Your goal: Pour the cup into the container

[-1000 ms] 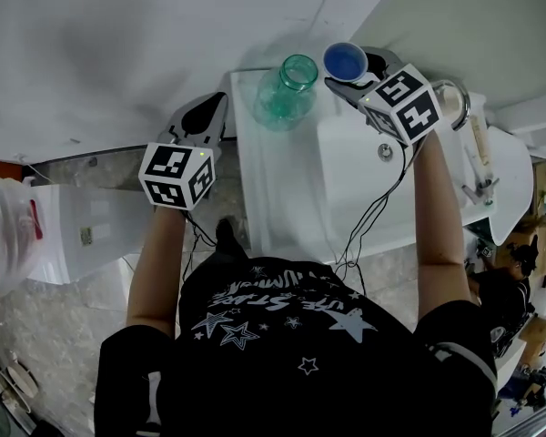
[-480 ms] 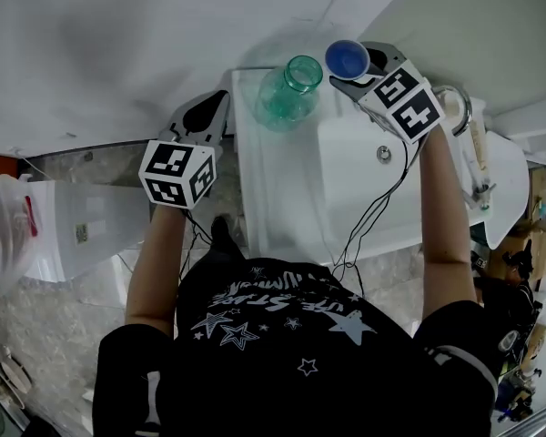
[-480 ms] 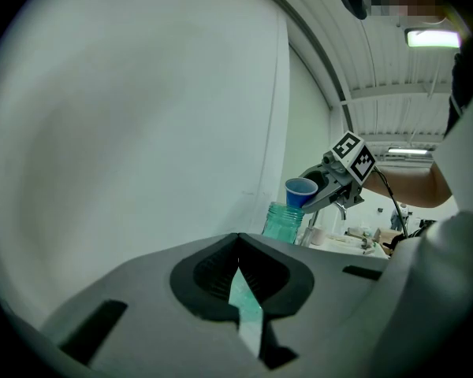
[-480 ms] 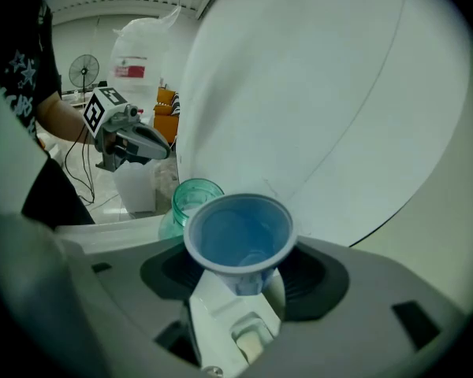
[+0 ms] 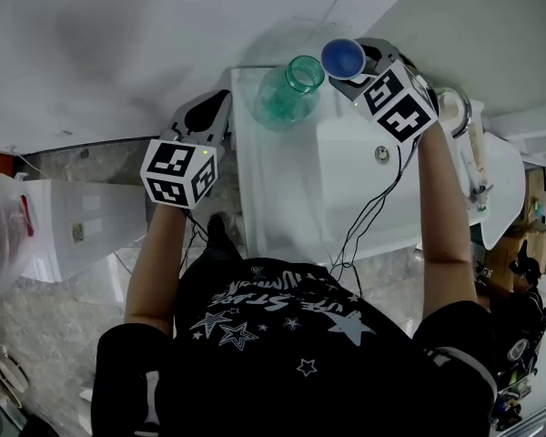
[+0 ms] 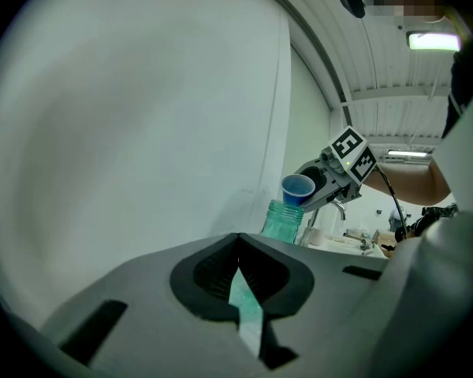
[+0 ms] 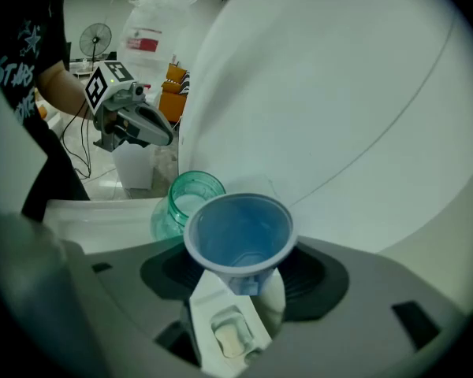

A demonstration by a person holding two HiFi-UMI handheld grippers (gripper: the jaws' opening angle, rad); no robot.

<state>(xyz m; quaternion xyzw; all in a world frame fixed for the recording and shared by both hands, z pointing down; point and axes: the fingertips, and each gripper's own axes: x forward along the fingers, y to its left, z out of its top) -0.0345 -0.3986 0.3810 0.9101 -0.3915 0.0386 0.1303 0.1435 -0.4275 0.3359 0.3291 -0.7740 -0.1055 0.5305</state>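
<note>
Near left, my left gripper [image 5: 214,107] keeps its jaws closed on nothing. My right gripper [image 5: 362,64] has its jaws clamped on the blue cup [image 7: 238,235] near its base, just right of the green jar [image 5: 291,89] on the white surface [image 5: 282,180]. The cup looks thin, light and easily crushed; I judge the base stiffest.

Right tool [image 5: 356,68] grips the blue cup [image 5: 343,57] — just beside the green jar's [image 5: 289,92] open mouth.
</note>
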